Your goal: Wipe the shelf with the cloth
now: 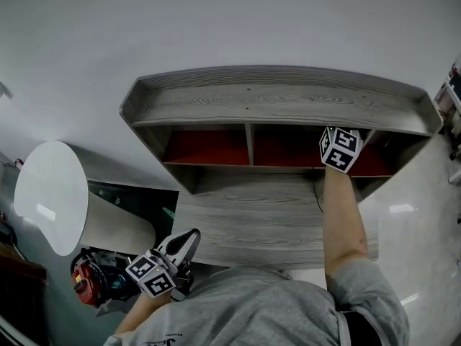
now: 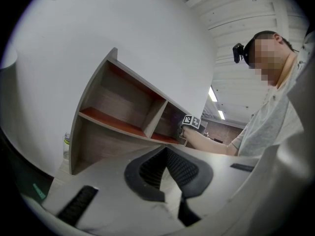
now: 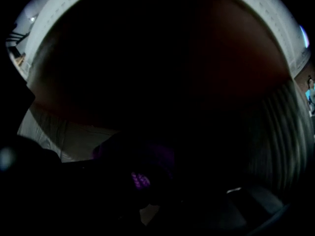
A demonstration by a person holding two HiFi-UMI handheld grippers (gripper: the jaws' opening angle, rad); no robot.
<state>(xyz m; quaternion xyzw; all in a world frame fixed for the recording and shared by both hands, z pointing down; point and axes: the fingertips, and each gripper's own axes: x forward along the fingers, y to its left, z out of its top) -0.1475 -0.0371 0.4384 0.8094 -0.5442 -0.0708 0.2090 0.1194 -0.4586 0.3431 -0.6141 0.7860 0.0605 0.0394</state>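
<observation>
The grey wooden shelf unit (image 1: 281,103) stands against the white wall, with red-floored compartments (image 1: 209,148) under its top board. My right arm reaches into the right compartment; only the marker cube (image 1: 340,148) shows in the head view, and the jaws are hidden inside. The right gripper view is almost black. A purple cloth (image 3: 140,180) shows faintly, bunched right at my right gripper (image 3: 147,183), which seems shut on it. My left gripper (image 1: 189,238) hangs low at the left, clear of the shelf, its jaws shut (image 2: 166,154) with nothing in them.
A wide grey lower board (image 1: 252,222) juts out below the compartments. A white round-topped cylinder (image 1: 50,197) lies at the left, with a red object (image 1: 86,280) beneath it. A bottle (image 2: 66,146) stands beside the shelf's left side.
</observation>
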